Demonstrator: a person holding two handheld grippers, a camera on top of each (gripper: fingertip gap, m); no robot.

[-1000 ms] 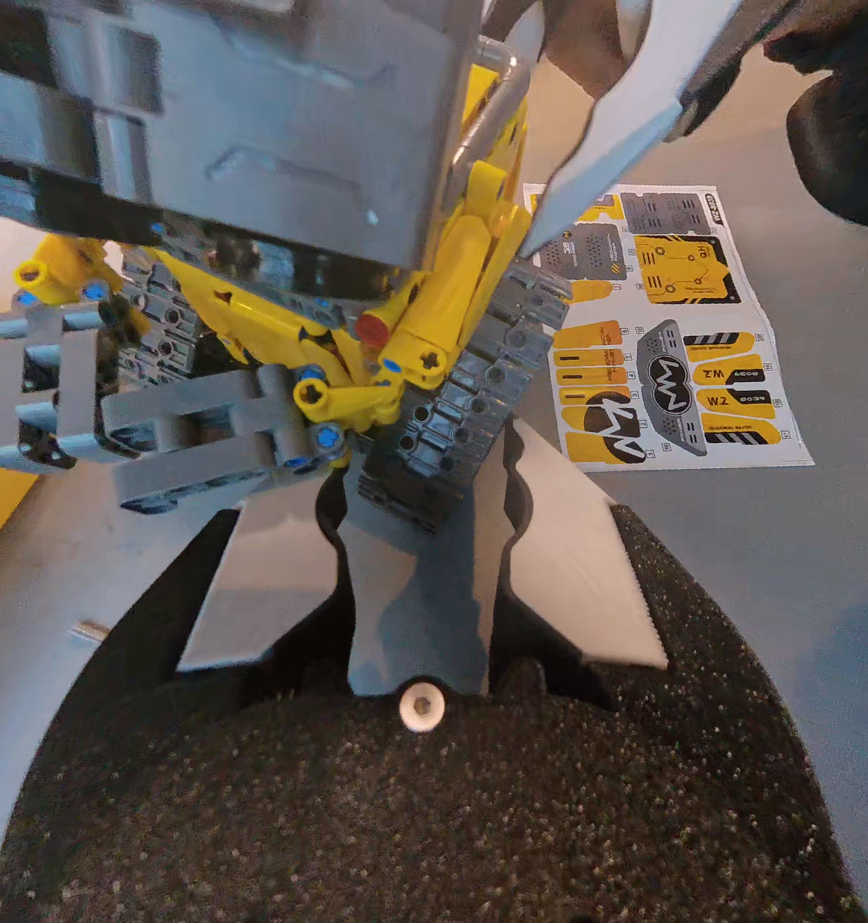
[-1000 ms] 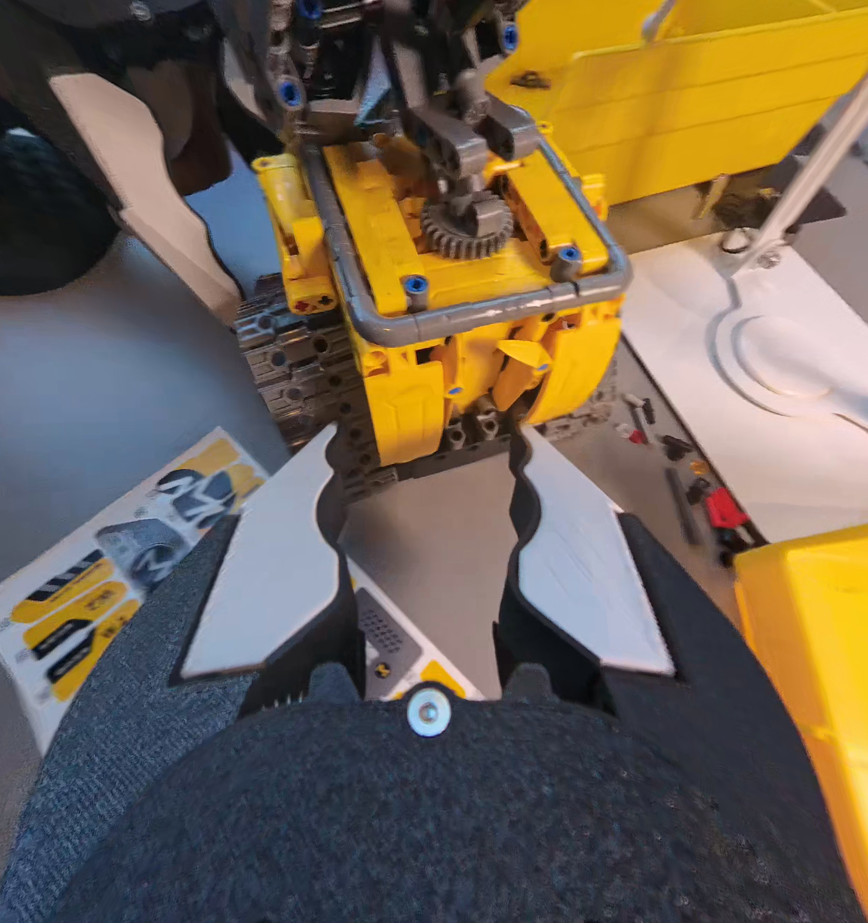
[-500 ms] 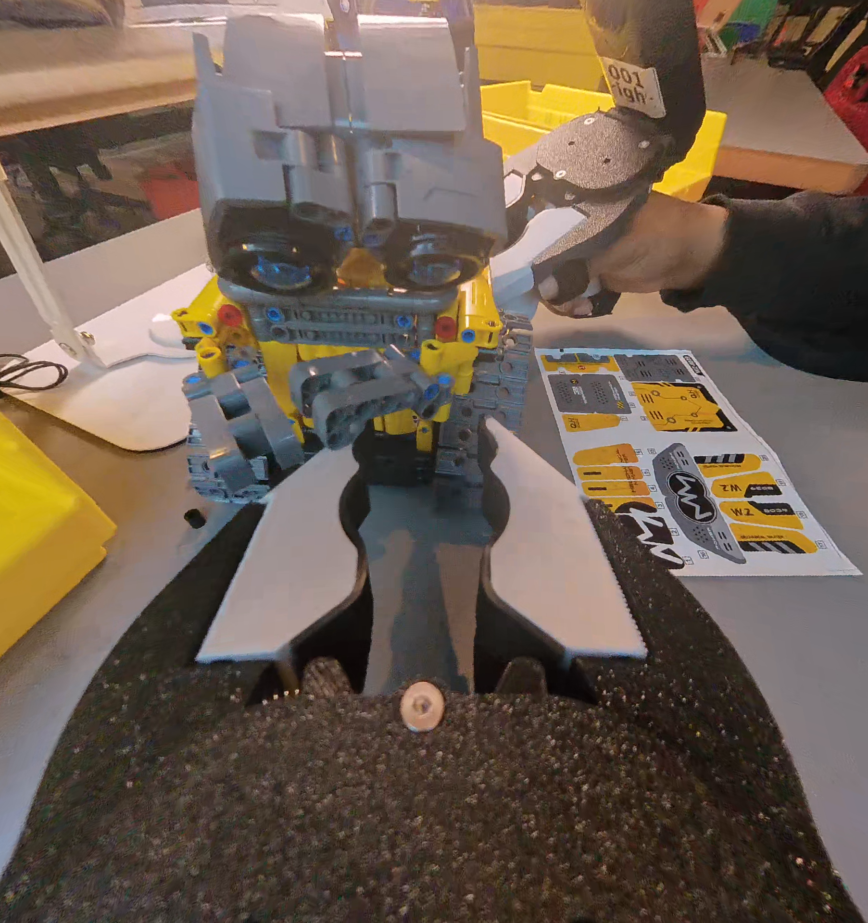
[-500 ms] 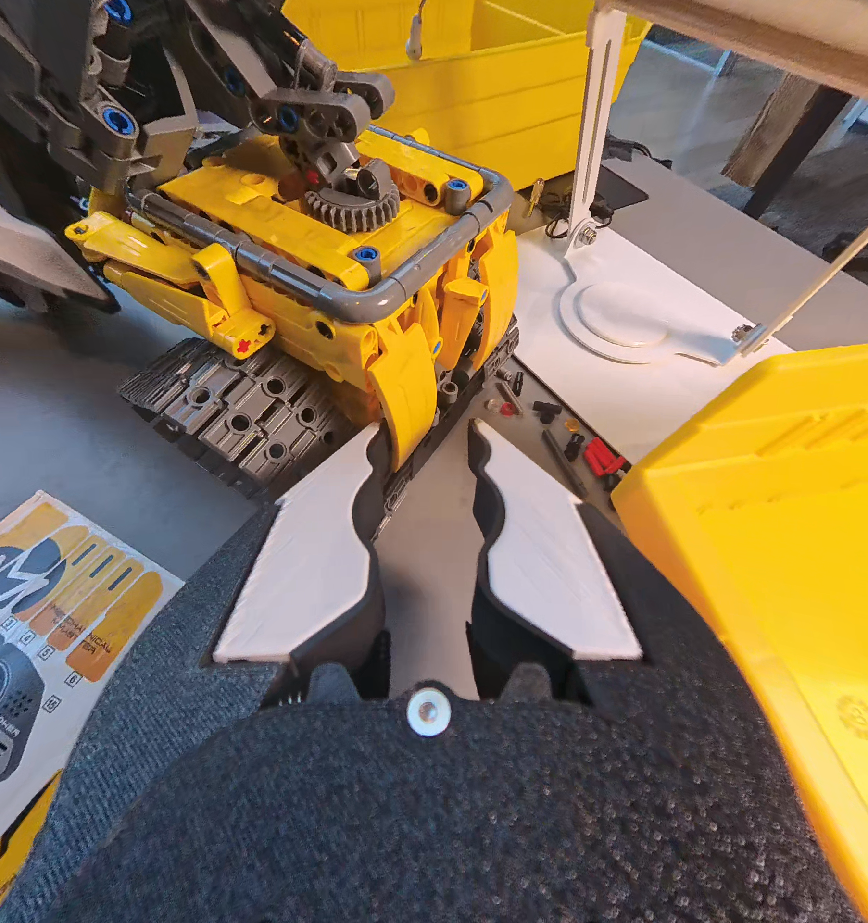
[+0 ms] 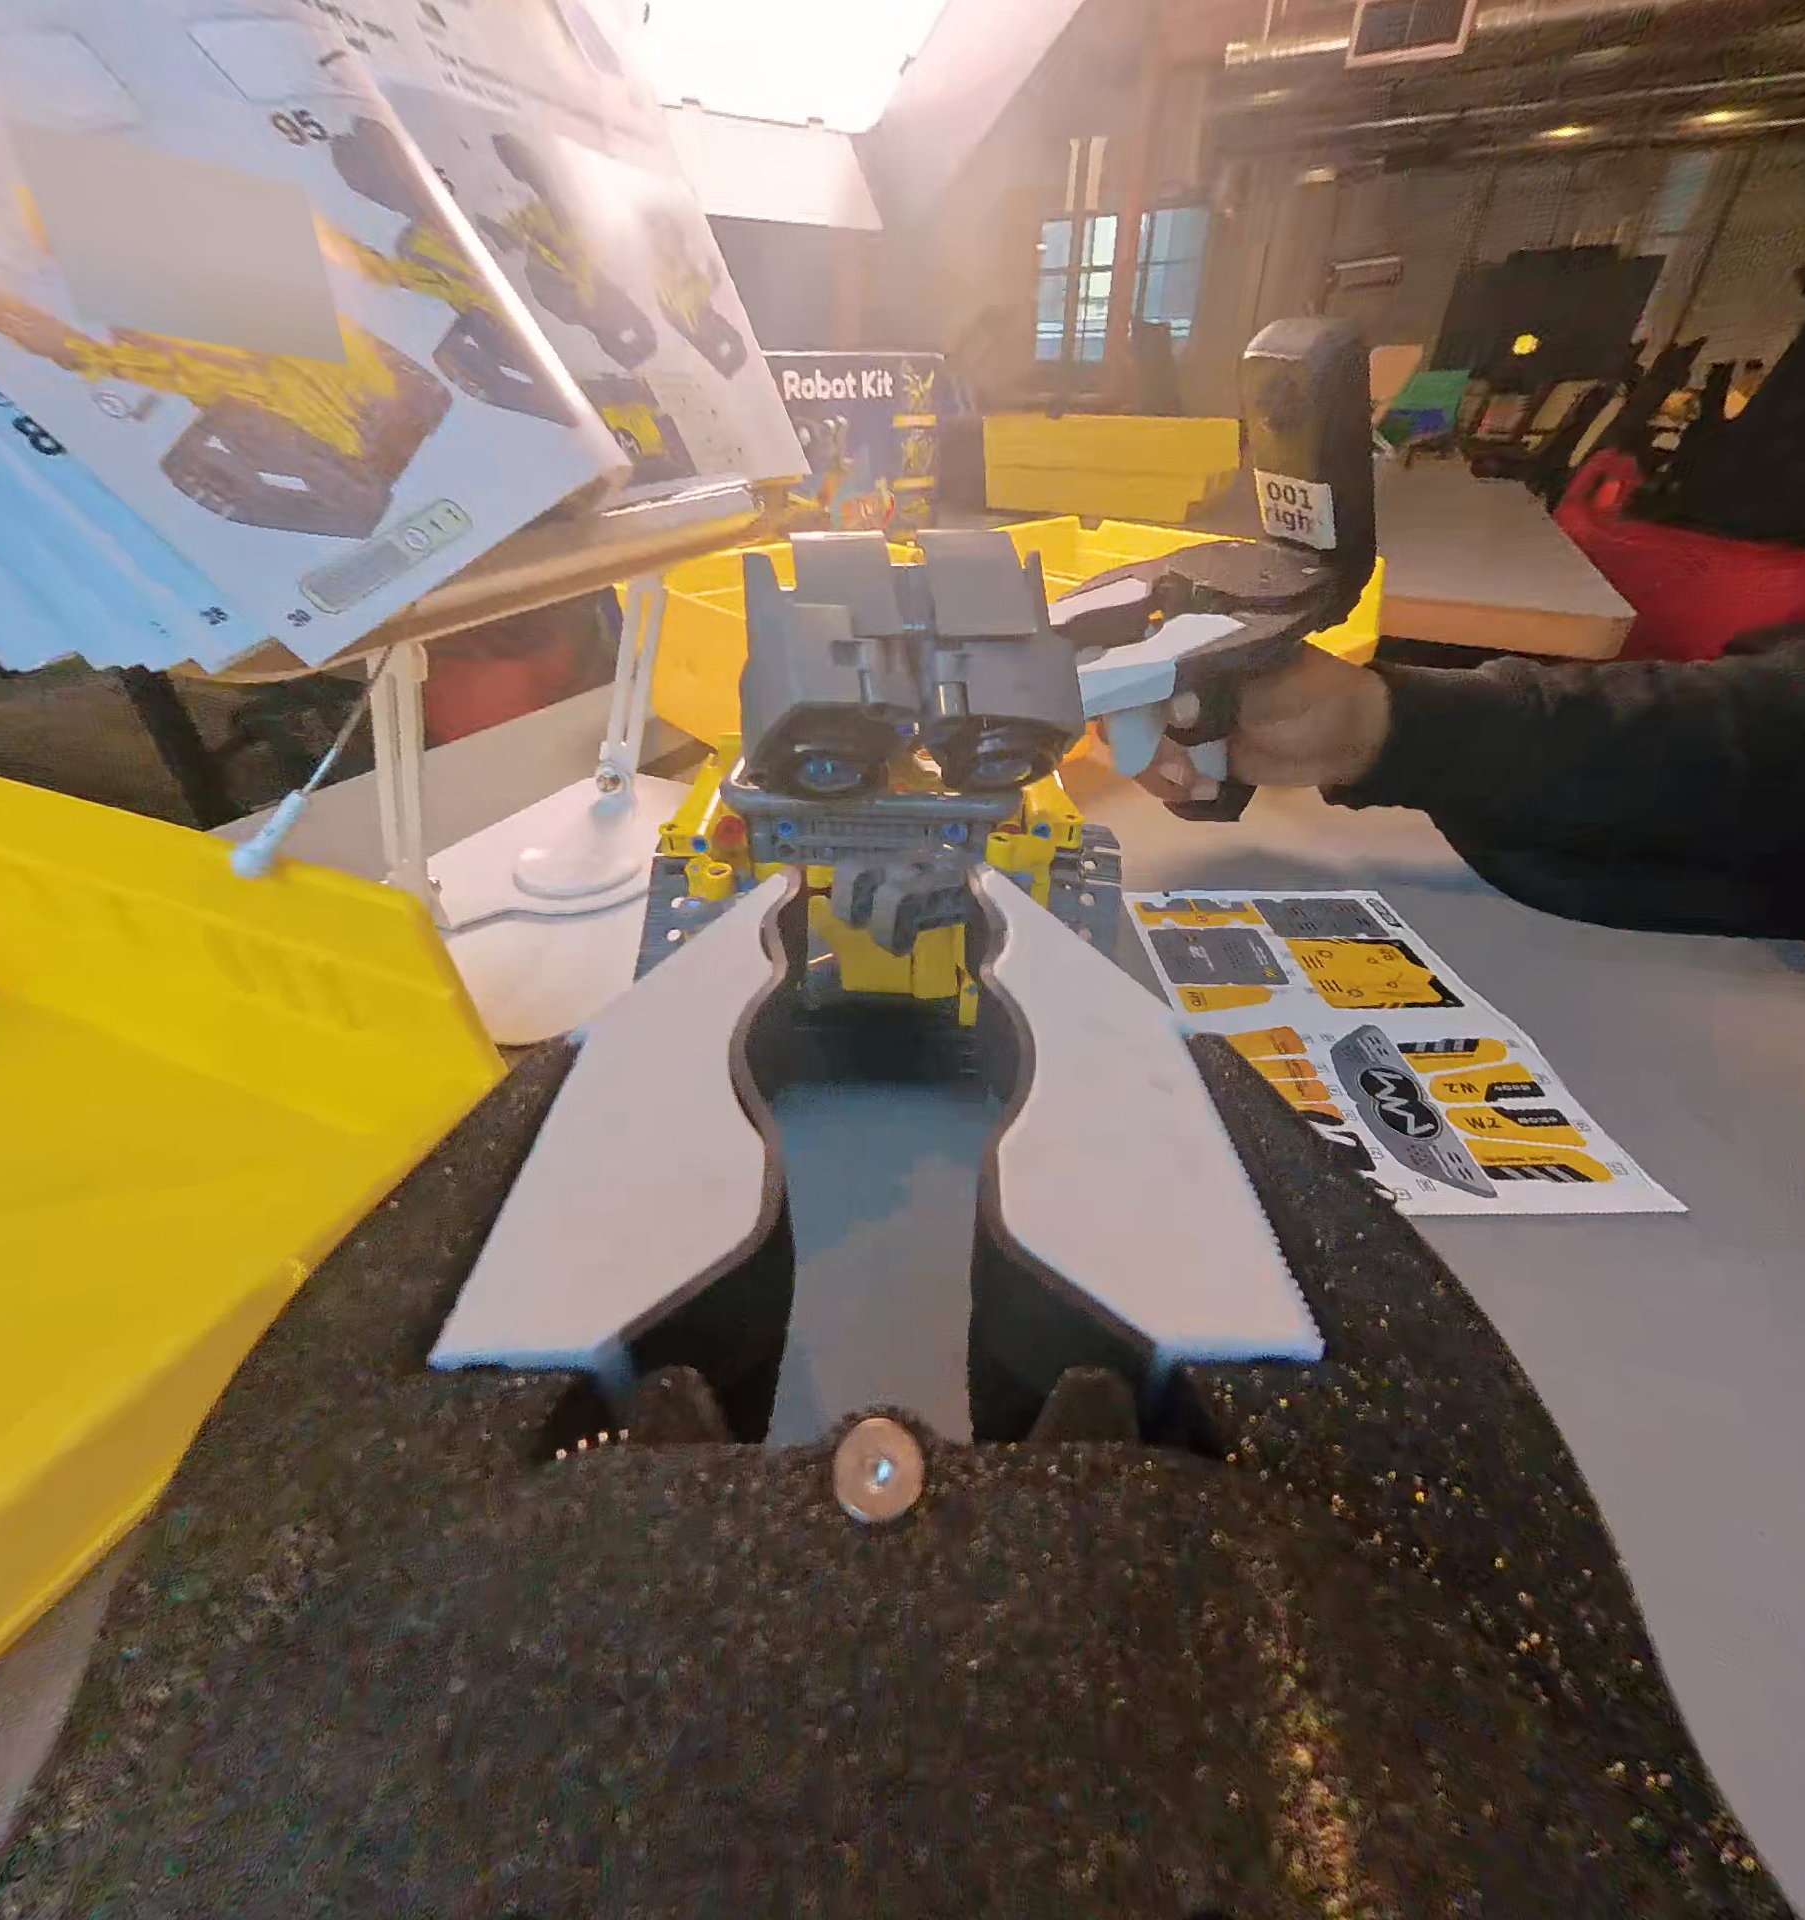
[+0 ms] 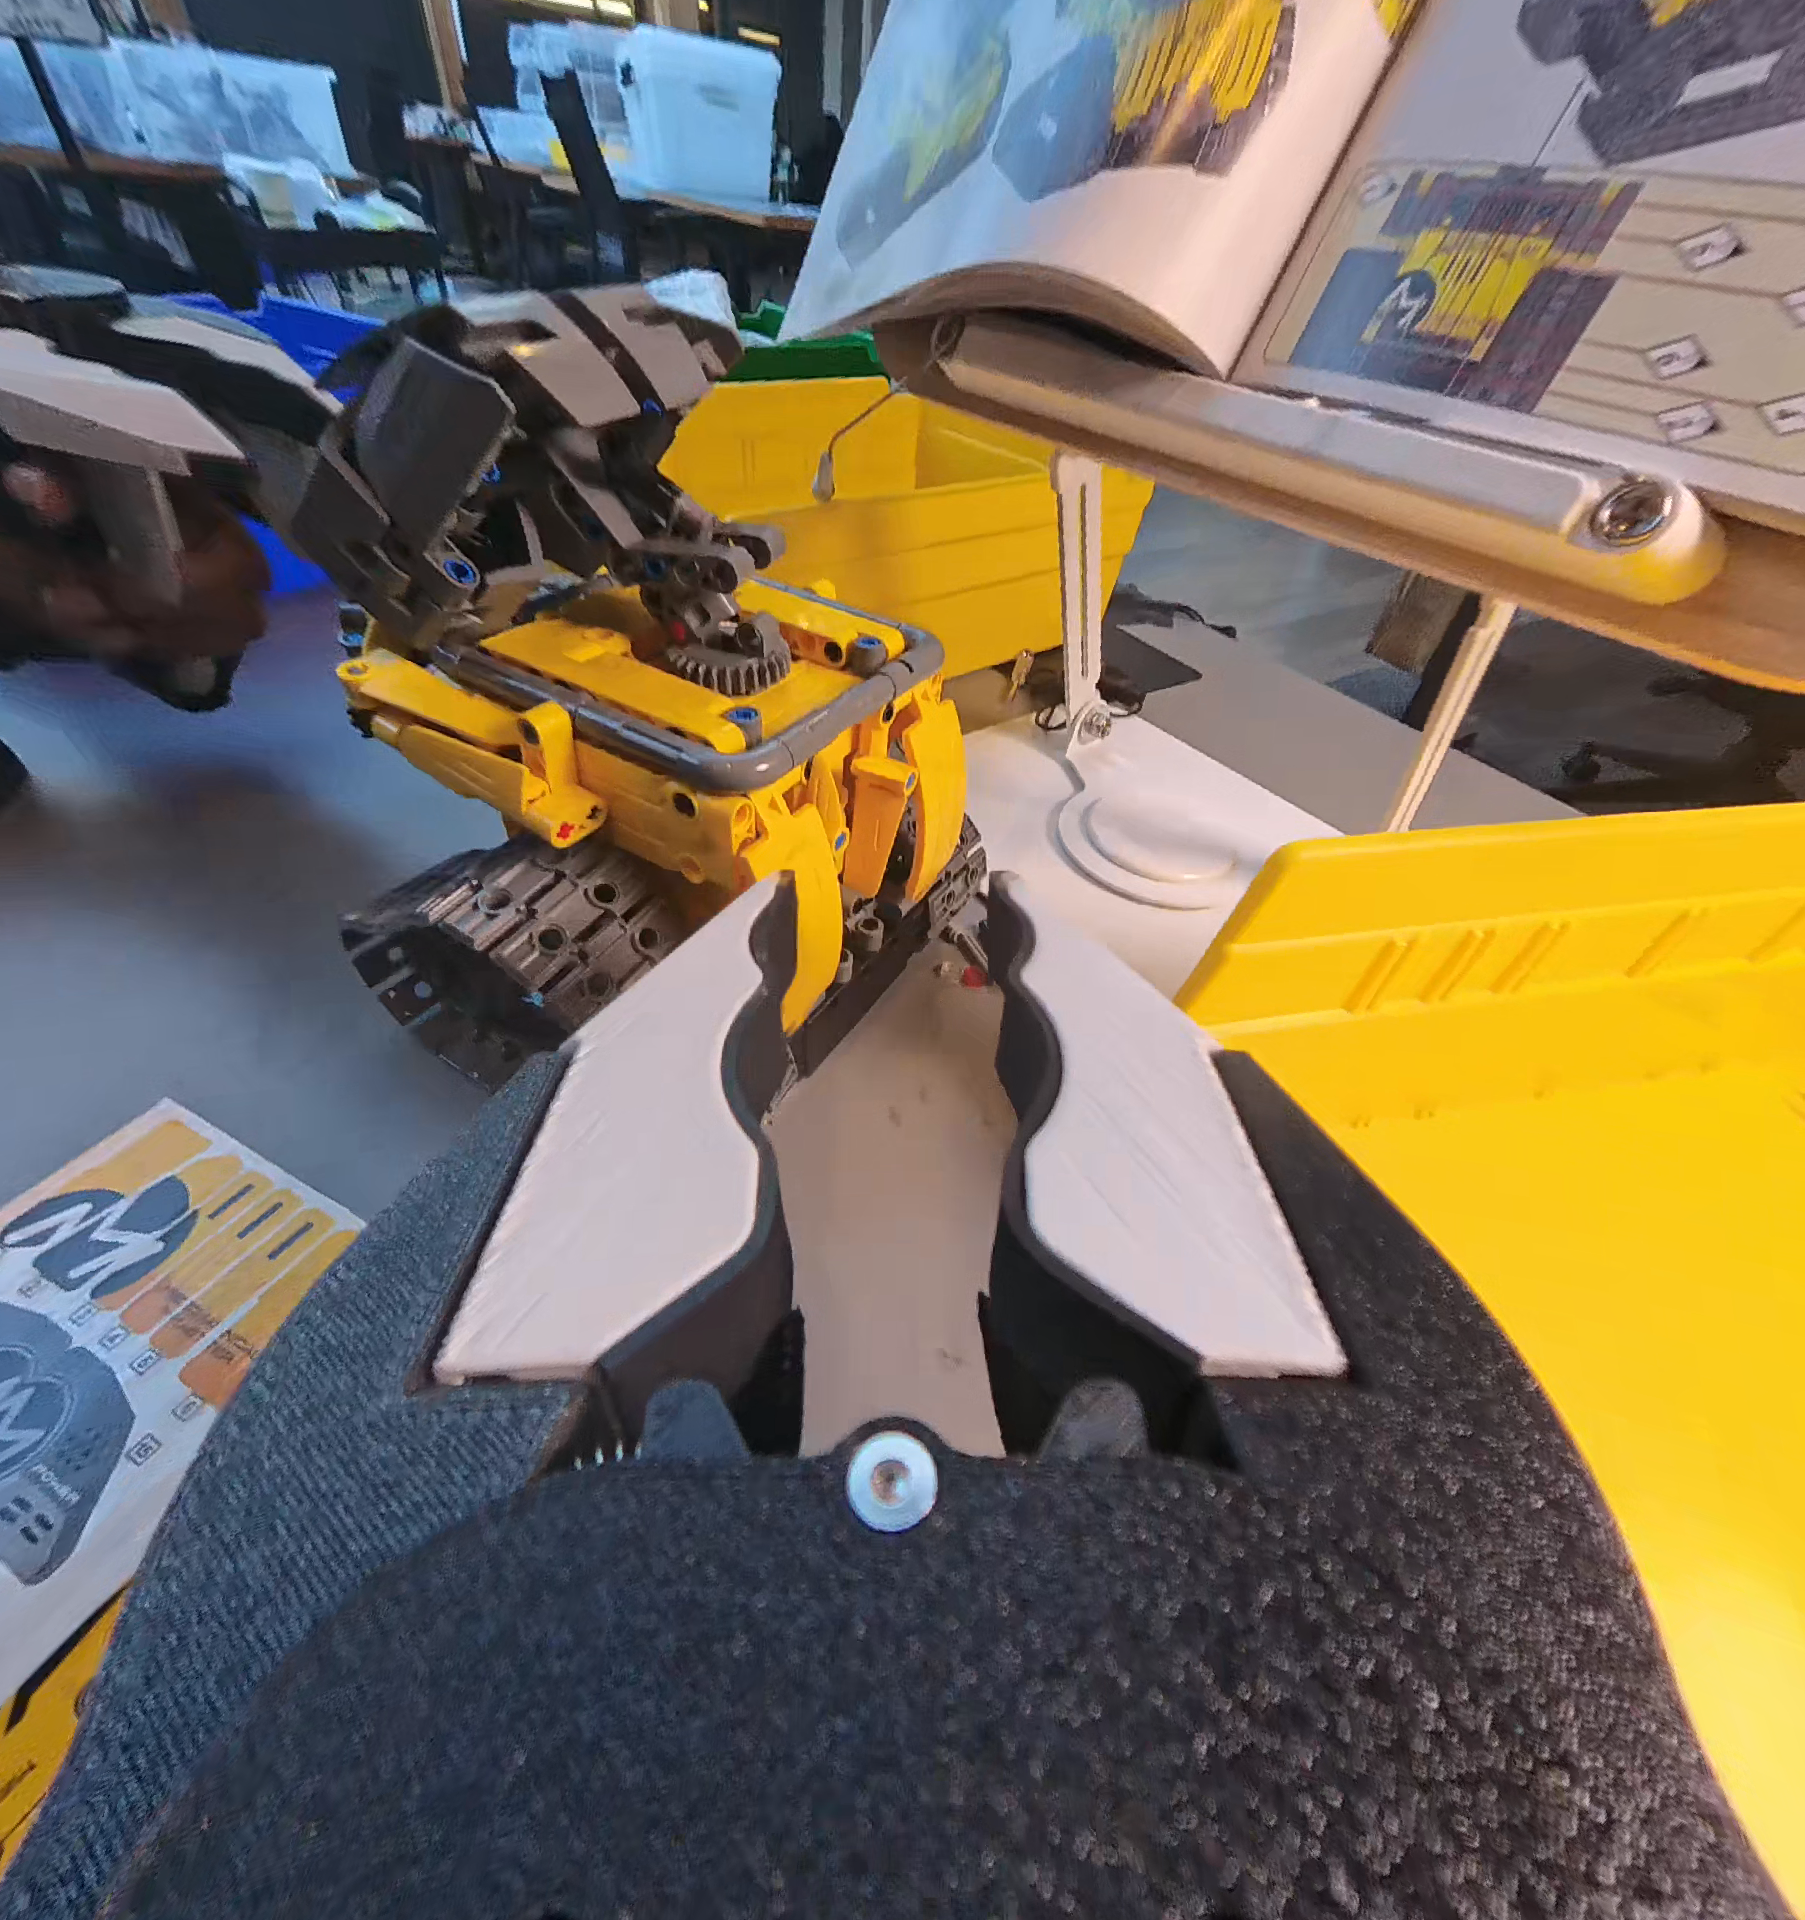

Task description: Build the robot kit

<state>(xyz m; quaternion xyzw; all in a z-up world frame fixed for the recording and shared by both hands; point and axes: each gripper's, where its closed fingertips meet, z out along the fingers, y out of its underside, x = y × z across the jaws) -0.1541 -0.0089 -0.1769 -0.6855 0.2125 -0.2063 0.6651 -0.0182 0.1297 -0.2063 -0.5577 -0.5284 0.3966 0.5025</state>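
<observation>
Left gripper (image 5: 882,904) withdrawn, brick robot (image 5: 903,790) ahead, apart

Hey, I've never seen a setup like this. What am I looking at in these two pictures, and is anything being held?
There is no robot arm here. A person holds a claw tool in each hand, and each tool carries a camera that looks along its two fingers. One picture comes from the left claw, the other from the right claw. Both point at a yellow and grey toy robot built from bricks, which stands on a grey table. Beside it lie a sticker sheet and a yellow bin. An open instruction booklet sits on a stand above. Both claws are open and hold nothing.
</observation>
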